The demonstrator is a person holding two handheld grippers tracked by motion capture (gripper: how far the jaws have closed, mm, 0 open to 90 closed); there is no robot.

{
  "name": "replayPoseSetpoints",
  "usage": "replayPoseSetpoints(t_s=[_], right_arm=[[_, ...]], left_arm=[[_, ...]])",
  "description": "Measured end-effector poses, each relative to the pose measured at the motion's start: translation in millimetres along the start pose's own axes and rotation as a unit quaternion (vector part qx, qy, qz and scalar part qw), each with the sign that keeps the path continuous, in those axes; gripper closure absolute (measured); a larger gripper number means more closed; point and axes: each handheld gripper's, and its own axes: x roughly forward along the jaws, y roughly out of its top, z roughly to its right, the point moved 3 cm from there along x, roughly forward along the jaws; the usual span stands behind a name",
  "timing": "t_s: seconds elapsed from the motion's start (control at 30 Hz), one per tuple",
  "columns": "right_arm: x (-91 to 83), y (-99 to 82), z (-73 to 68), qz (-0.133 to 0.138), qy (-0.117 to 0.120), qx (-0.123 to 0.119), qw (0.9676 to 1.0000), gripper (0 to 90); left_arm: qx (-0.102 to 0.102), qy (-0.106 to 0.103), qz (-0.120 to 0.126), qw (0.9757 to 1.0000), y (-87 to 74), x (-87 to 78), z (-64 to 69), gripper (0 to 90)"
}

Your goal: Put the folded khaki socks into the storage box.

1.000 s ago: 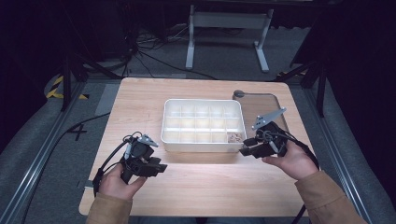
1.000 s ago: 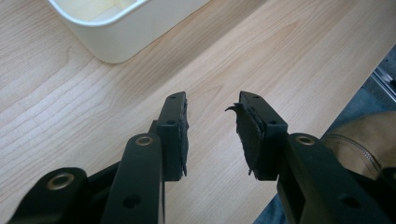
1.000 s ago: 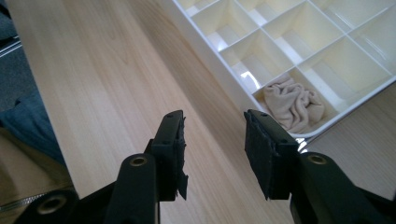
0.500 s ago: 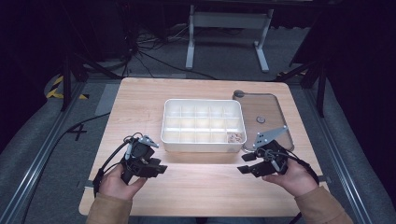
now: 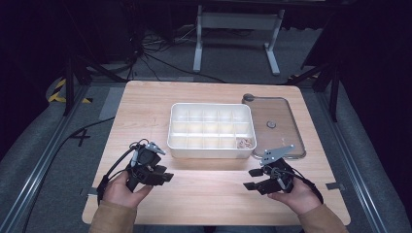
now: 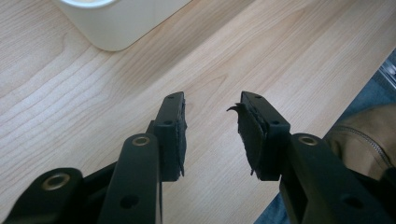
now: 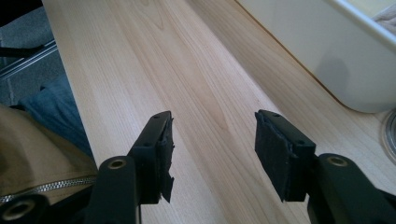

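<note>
A white compartment box (image 5: 211, 130) stands mid-table, with small brownish pieces (image 5: 245, 142) in its near right compartment. My left gripper (image 5: 163, 175) rests low in front of the box's left corner, open, with bare wood between its pads (image 6: 210, 116). My right gripper (image 5: 250, 178) is low over the table in front of the box's right corner. Its jaws have just been opening and now stand wide with nothing between them (image 7: 212, 135). The box wall (image 7: 336, 51) rises to the right gripper view's upper right.
A clear lid (image 5: 274, 126) with a small knob lies flat to the right of the box, and its edge (image 7: 390, 135) shows beside the right jaw. Bare wood (image 5: 209, 194) runs along the table's near edge between my hands. Tan sleeves (image 5: 111, 218) come in from below.
My right hand has drawn back from the box's near right corner toward me and sunk close to the table, its jaws wider. The left hand has stayed put.
</note>
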Motion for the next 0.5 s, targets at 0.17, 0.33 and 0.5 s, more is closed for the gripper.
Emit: replayPoseSetpoints(t_s=[0.17, 0.33, 0.5], right_arm=[[5.4, -7.9, 0.5, -0.004, -0.001, 0.005, 1.0000, 46.5], [9.3, -14.0, 2.6, 0.001, -0.012, 0.001, 0.9999, 46.7], [15.0, -19.7, 8.2, -0.015, -0.016, 0.017, 0.9996, 48.8]], left_arm=[[-0.001, 0.003, -0.003, 1.0000, -0.8, 0.3, -1.8, 61.1], [0.001, 0.005, -0.006, 1.0000, -1.3, 1.8, -2.7, 60.2], [0.006, 0.011, -0.005, 0.9999, -1.6, 3.8, -4.8, 59.2]])
